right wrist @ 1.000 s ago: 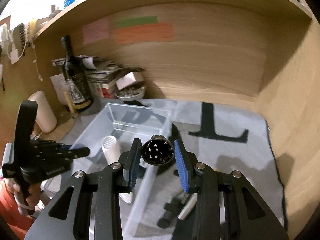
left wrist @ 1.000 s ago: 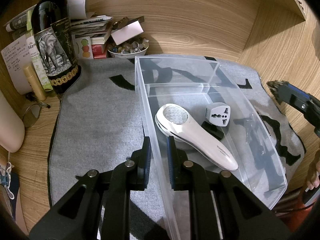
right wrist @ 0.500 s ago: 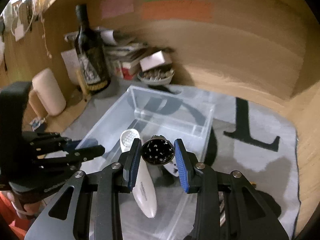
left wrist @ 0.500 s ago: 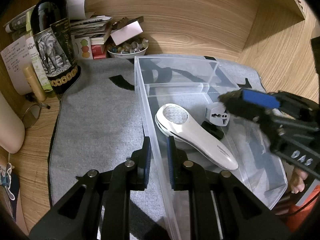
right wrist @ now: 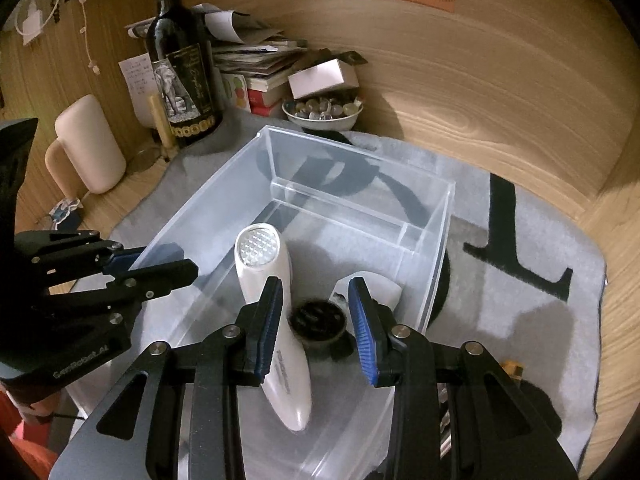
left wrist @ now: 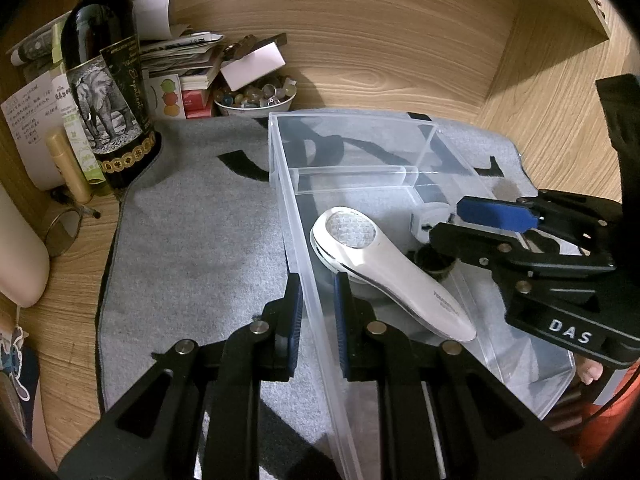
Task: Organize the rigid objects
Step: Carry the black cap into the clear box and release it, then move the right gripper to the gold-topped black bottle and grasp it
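- Since a sec ago, the right gripper has swung in from beside the clear bin to over its near section, carrying the round black plug.
- Plug now shows blurred and a bit lower between the pads. Jaws part-open, gap approx unchanged. Thin gaps seem to show either side, so can't tell if it's still pinched or dropping.
- Means for task: prob. the drop-off step. Plug is at or nearly in the bin.
- Left gripper hasn't moved: clamped tight on the bin's left wall, steadying it on the grey mat.
- Bin contents: white handheld device lying diagonal and a white adapter beside it, partly hidden.
- Far section behind the divider: nothing seen in it.
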A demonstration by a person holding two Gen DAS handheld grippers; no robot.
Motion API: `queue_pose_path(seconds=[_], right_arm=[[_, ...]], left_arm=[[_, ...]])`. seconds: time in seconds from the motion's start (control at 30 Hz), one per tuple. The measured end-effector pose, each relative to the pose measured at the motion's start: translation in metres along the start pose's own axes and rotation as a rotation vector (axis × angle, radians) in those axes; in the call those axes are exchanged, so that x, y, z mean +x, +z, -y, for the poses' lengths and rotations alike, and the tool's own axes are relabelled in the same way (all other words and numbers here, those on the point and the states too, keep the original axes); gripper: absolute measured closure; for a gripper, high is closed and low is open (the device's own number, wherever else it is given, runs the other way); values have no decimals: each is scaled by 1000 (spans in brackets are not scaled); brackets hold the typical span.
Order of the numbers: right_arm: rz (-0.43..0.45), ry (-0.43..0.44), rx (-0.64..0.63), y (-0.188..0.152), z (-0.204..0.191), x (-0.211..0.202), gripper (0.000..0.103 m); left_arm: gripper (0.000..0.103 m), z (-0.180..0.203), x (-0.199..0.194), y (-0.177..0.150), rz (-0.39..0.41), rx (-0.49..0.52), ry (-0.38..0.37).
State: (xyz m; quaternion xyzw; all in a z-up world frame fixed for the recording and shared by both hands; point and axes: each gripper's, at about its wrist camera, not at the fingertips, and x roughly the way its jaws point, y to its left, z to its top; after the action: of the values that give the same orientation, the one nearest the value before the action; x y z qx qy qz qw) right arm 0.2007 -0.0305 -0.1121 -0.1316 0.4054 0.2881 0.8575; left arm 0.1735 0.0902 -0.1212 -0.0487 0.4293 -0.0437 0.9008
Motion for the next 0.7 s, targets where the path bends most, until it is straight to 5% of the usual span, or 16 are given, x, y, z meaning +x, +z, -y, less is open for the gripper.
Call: queue_pose_path(seconds=[0.2, 0.37, 0.7], right_arm=[[64, -15, 2, 1, 1, -18, 58], [139, -51, 12, 2, 5, -40, 36], [237, -165, 81, -5, 35, -80, 24]], left_arm=[[89, 0, 0, 0, 0, 0, 0], [89, 0, 0, 0, 0, 2, 1], [89, 0, 0, 0, 0, 3, 1]])
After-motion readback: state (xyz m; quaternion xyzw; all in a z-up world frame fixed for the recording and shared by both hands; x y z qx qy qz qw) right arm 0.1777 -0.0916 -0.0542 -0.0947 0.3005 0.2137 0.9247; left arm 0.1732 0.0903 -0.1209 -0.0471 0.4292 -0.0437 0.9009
